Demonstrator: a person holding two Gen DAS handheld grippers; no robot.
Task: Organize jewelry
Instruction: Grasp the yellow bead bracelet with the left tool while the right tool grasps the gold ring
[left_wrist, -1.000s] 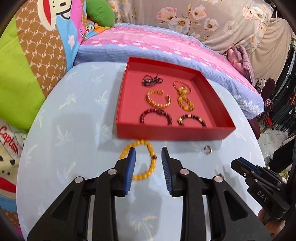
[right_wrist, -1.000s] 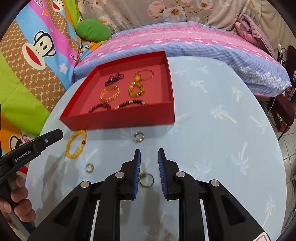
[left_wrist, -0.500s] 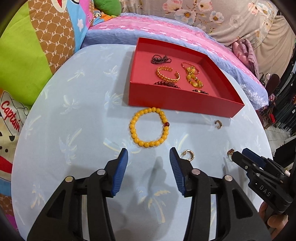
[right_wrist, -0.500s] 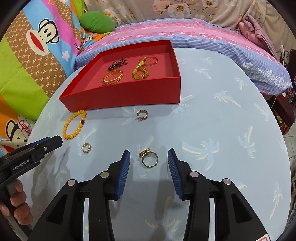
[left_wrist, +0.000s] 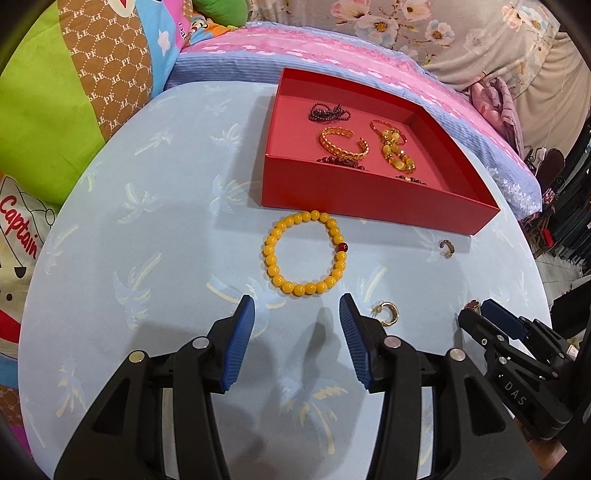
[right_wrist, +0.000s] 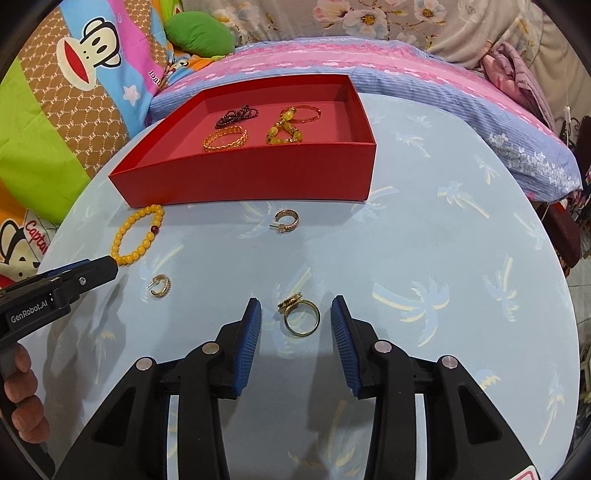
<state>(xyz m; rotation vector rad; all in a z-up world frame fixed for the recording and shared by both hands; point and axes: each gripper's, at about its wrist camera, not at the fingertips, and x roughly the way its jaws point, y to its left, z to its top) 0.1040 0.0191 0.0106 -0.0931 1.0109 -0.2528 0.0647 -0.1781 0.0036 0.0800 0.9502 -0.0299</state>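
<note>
A red tray (left_wrist: 373, 212) (right_wrist: 243, 184) on the light blue table holds several bracelets. A yellow bead bracelet (left_wrist: 306, 253) (right_wrist: 137, 235) lies on the table just in front of the tray. My left gripper (left_wrist: 297, 314) is open and empty, a little short of that bracelet. A gold ring (right_wrist: 300, 316) lies between the open jaws of my right gripper (right_wrist: 295, 314), untouched. One gold hoop earring (left_wrist: 387, 314) (right_wrist: 160, 285) lies beside the left gripper's right finger. Another earring (left_wrist: 447, 248) (right_wrist: 287, 220) lies near the tray's front wall.
The round table (right_wrist: 424, 258) has a palm-print cloth. Pillows and bedding (right_wrist: 369, 62) crowd its far and left edges. The right gripper shows at the left wrist view's lower right (left_wrist: 491, 325); the left gripper shows at the right wrist view's left edge (right_wrist: 74, 275).
Both grippers have opened wider and pulled back. The yellow bracelet, between the left jaws a second ago, now lies ahead of the fingertips. The gold ring sits farther forward between the right jaws.
</note>
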